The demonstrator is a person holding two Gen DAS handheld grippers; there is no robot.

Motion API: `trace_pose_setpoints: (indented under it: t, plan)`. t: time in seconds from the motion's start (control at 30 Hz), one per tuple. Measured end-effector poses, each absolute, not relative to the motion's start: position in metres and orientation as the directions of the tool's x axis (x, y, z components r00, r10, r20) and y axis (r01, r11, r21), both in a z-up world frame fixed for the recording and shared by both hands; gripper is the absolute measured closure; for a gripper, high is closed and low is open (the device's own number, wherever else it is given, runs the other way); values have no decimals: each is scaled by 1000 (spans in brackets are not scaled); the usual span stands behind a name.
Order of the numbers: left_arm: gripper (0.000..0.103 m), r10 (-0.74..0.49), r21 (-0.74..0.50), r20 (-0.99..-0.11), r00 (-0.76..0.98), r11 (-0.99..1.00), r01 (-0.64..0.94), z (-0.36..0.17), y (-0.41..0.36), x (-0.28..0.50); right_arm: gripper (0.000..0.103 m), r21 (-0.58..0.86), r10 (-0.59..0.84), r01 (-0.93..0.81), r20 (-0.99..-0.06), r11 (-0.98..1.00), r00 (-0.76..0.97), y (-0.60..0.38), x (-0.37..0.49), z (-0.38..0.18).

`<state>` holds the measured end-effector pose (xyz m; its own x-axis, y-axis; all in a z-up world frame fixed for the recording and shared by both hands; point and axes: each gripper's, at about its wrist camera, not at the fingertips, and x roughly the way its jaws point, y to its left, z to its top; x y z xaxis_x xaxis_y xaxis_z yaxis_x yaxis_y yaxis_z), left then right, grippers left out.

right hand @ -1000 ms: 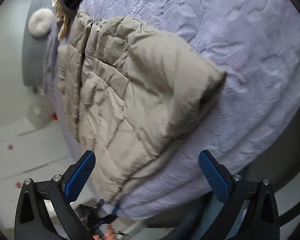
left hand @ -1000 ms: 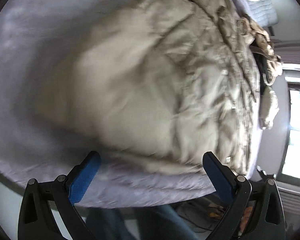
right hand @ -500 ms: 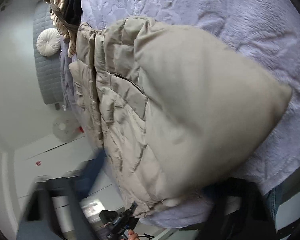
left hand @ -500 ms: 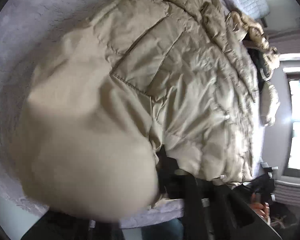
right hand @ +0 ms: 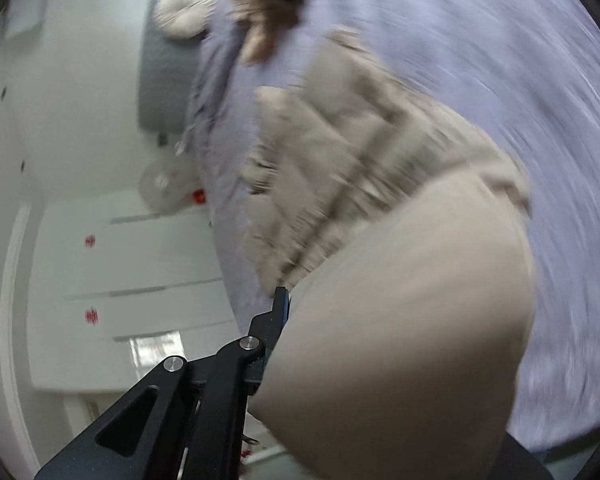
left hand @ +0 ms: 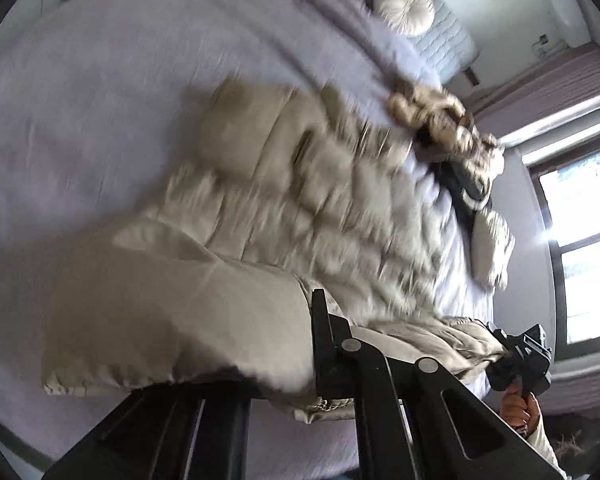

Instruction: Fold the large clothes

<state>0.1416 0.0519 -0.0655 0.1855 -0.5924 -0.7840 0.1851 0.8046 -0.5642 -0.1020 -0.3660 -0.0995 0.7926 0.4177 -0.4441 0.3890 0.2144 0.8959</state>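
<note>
A beige quilted puffer jacket lies along a lilac bedspread. My left gripper is shut on the jacket's near hem and lifts that edge; one black finger shows and the fabric covers the other. My right gripper is shut on the other near corner of the jacket, whose smooth fabric drapes over it and hides one finger. The right gripper also shows in the left wrist view, in a hand at the lower right. Both views are motion-blurred.
A heap of other clothes, tan and black, lies at the far end of the bed. A round white cushion rests against the grey headboard. A window is at the right. White drawers and a fan stand beside the bed.
Both grippers went from open near the bed edge to shut on the jacket's near hem. The hem is now lifted off the bedspread, and both cameras have swung upward.
</note>
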Motion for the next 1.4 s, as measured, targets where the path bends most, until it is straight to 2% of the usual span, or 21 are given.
trace_pose_setpoints:
  t: [0.13,0.27,0.53,0.6,0.73,0.77,0.8,0.83,0.87,0.93,0.97,1.07,1.1,1.17,1.2,1.23,1.27,1.3,1.33,1.37,1.4]
  plan:
    - [93,-581,-546,-763,284,814,199,-47,19,196,95,876,438,345,-470,337,766,-400,-29,-68]
    - [92,-549,-517,-782,295,836,185,-62,-7,252,95,840,416,361,-521,405,745,-420,29,-63]
    - [91,-449,-422,-880,155,889,176,-144,-53,345,95,773,368,519,-632,365,682,-456,108,-132]
    - [85,-402,-374,-906,135,907,193,-152,-63,355,95,767,362,545,-641,340,677,-461,119,-146]
    - [82,-377,-332,-915,141,905,267,-143,-69,350,92,755,358,578,-656,311,664,-464,126,-156]
    - [72,-374,-324,-917,142,902,285,-139,-69,345,91,750,359,581,-661,315,659,-463,130,-156]
    - [51,-368,-314,-919,143,901,299,-136,-68,341,90,747,362,583,-665,321,653,-463,132,-156]
    - [35,-354,-294,-923,152,903,314,-132,-67,337,90,739,362,588,-674,328,644,-464,134,-156]
    - [10,-330,-263,-927,177,910,321,-126,-66,334,89,736,362,592,-677,328,641,-464,136,-155]
    - [6,-300,-210,-924,236,917,340,-114,-62,330,83,740,366,594,-673,316,643,-466,136,-154]
    - [6,-294,-199,-924,245,916,349,-110,-61,329,74,742,369,593,-670,314,644,-466,133,-154]
    - [6,-230,-111,-923,309,927,358,-99,-57,327,31,757,364,567,-653,325,664,-467,130,-141]
    - [6,-220,-94,-919,327,928,361,-96,-56,326,25,761,358,555,-648,336,672,-467,130,-134]
    - [7,-212,-74,-906,366,931,356,-89,-52,325,25,762,344,529,-643,373,684,-466,128,-116]
    - [22,-222,-80,-898,379,931,355,-87,-51,324,25,760,340,516,-643,396,686,-464,126,-107]
    - [34,-239,-96,-897,372,927,363,-87,-51,325,26,752,334,502,-648,428,685,-461,124,-97]
    - [53,-258,-120,-901,348,920,373,-91,-52,326,29,730,319,491,-663,475,677,-457,122,-88]
    - [63,-267,-132,-906,329,916,378,-95,-55,328,52,705,304,481,-680,521,667,-450,120,-82]
    - [64,-265,-130,-908,324,914,383,-101,-60,329,71,665,297,467,-710,583,639,-441,122,-78]
    - [64,-251,-112,-910,329,915,387,-107,-65,332,96,632,292,466,-736,619,611,-436,123,-80]
    - [64,-237,-93,-911,338,916,391,-113,-70,334,97,588,278,469,-770,659,575,-430,126,-83]
